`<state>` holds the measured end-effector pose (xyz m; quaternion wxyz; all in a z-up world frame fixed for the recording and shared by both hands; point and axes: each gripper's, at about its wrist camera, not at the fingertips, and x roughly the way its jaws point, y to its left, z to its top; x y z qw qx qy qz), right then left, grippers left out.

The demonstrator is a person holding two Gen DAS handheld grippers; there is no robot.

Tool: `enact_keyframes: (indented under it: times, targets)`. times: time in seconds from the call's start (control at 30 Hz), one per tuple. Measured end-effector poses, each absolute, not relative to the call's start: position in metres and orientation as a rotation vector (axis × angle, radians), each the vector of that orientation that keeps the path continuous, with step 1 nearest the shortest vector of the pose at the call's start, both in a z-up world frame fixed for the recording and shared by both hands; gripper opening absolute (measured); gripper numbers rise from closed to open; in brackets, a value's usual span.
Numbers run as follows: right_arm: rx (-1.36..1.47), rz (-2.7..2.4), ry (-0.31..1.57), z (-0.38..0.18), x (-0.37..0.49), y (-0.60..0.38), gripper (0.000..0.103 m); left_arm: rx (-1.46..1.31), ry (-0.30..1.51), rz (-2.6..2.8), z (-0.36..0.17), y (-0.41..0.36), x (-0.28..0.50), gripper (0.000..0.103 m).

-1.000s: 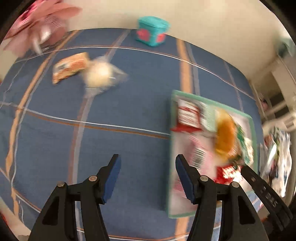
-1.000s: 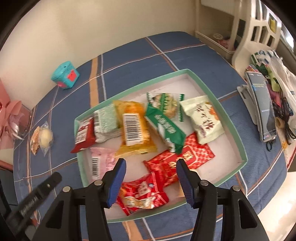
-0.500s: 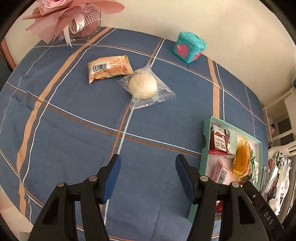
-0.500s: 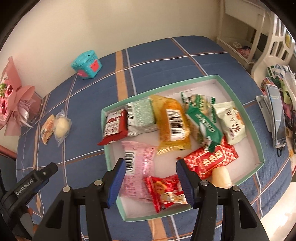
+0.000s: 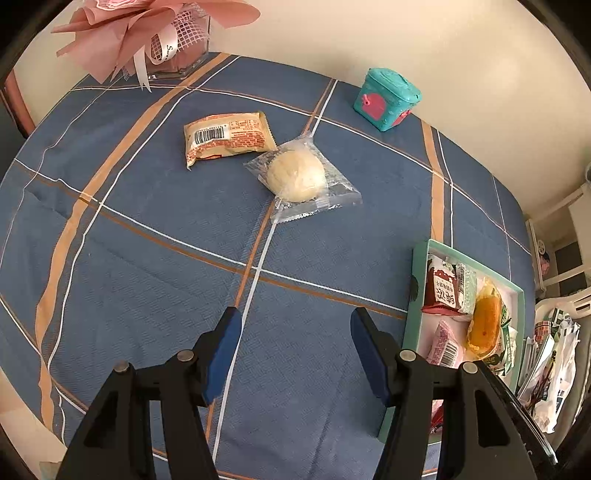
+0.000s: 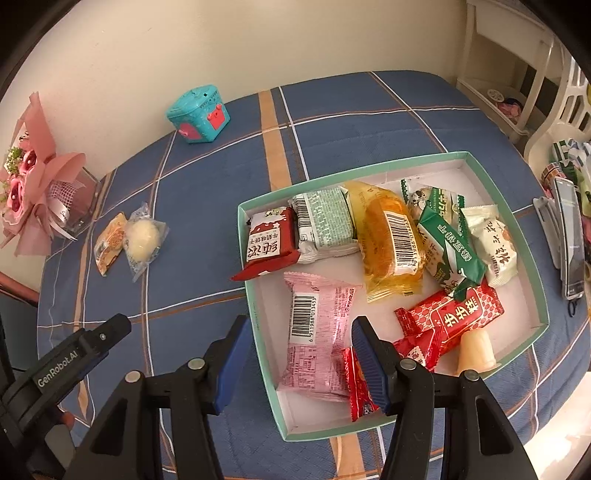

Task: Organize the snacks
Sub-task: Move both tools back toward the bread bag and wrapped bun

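Two snacks lie loose on the blue plaid cloth: an orange packet [image 5: 227, 138] and a round bun in clear wrap [image 5: 299, 177]; both also show in the right wrist view, the packet [image 6: 110, 242] beside the bun [image 6: 143, 239]. A teal-rimmed tray [image 6: 255, 314] holds several snack packs, among them a pink pack [image 6: 317, 332]. The tray's rim [image 5: 410, 306] sits at the right in the left wrist view. My left gripper [image 5: 295, 350] is open and empty above the cloth, short of the bun. My right gripper [image 6: 299, 358] is open and empty over the tray's near left corner.
A teal toy box [image 5: 386, 99] stands at the far edge by the wall. A pink bouquet in a glass vase [image 5: 162, 33] stands at the far left corner. A phone and clutter [image 6: 570, 236] lie right of the tray.
The left gripper has swung left, away from the tray, and closed in on the two loose snacks. The right gripper has drifted left over the tray's near left corner. Both stayed open.
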<state>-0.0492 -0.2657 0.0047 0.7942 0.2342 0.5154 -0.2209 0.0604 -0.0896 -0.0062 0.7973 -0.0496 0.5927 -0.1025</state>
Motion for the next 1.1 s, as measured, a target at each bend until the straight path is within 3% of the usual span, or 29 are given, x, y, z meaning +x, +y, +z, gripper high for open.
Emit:
enact_keyframes:
  times: [0.07,0.1,0.13,0.2,0.47,0.73,1.1]
  targets:
    - [0.496,-0.476,1.111,0.0039,-0.0490,-0.2657,0.063,-0.105,1.272,-0.220,-0.0063,-0.0901,0.0604,0.063]
    - [0.491,-0.475,1.110,0.0038,-0.0486,-0.2654,0.065,-0.102,1.267,-0.221,-0.0062,-0.0903,0.0605,0.067]
    - [0.488,-0.474,1.108,0.0041,-0.0483,-0.2654,0.067,-0.100,1.263,-0.221,-0.0061,-0.0900,0.0603,0.082]
    - [0.483,-0.473,1.104,0.0042,-0.0476,-0.2652,0.069,-0.091,1.238,-0.208,-0.0043,-0.0896,0.0599,0.089]
    - [0.432,-0.474,1.077,0.0080,-0.0462,-0.2624,0.088,-0.029,1.201,-0.178,-0.0041,-0.0907,0.0596,0.096]
    - [0.424,-0.470,1.064,0.0087,-0.0450,-0.2603,0.101,-0.030,1.201,-0.162,-0.0050,-0.0887,0.0604,0.098]
    - [0.388,-0.474,1.041,0.0093,-0.0438,-0.2576,0.103,-0.040,1.205,-0.145,-0.0063,-0.0846,0.0629,0.098]
